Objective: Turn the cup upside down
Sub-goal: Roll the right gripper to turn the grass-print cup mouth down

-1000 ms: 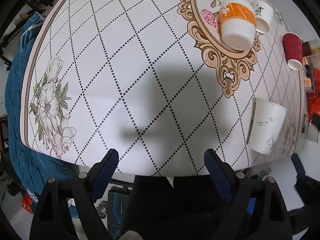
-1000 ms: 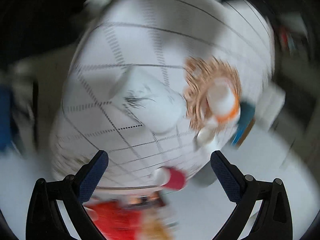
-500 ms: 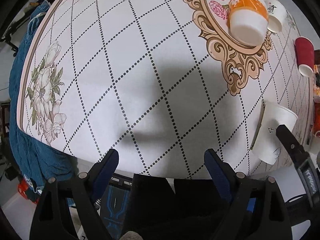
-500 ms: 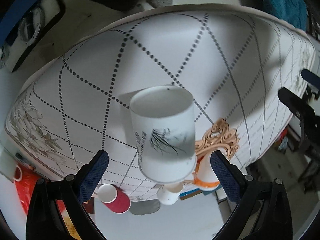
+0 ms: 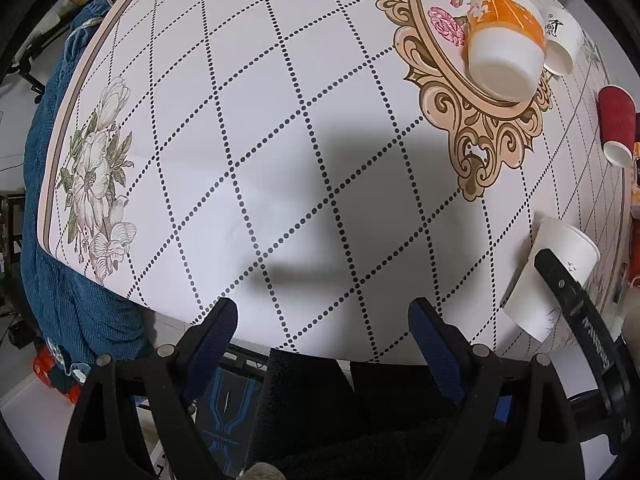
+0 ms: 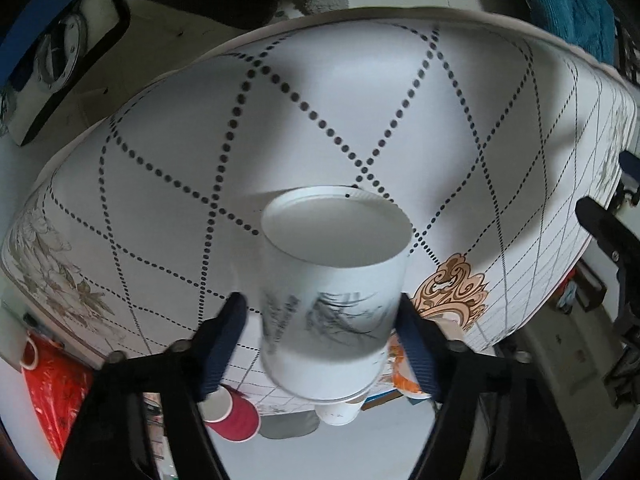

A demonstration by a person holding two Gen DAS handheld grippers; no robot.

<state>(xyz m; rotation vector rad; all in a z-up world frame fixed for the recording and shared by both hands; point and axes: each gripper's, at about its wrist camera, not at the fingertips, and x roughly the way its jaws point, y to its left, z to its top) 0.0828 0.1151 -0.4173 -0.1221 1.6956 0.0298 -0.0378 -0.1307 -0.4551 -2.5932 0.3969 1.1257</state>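
A white paper cup (image 6: 332, 300) with a dark ink drawing stands on the table between the fingers of my right gripper (image 6: 320, 316). The view is rolled over, so the table looks upside down. The right finger touches the cup wall; the left finger is right beside it. In the left wrist view the same cup (image 5: 560, 272) stands at the table's right edge with the right gripper's black finger (image 5: 576, 304) across it. My left gripper (image 5: 322, 320) is open and empty over the table's near edge.
The table (image 5: 280, 120) has a white cloth with dotted diamonds. An orange and white cup (image 5: 504, 52), a small white cup (image 5: 562, 40) and a red cup (image 5: 618, 124) stand at the far right. A blue blanket (image 5: 52, 240) hangs at the left.
My right gripper has moved in on the white cup and its jaws have narrowed from wide open to around the cup. The left gripper has hardly moved.
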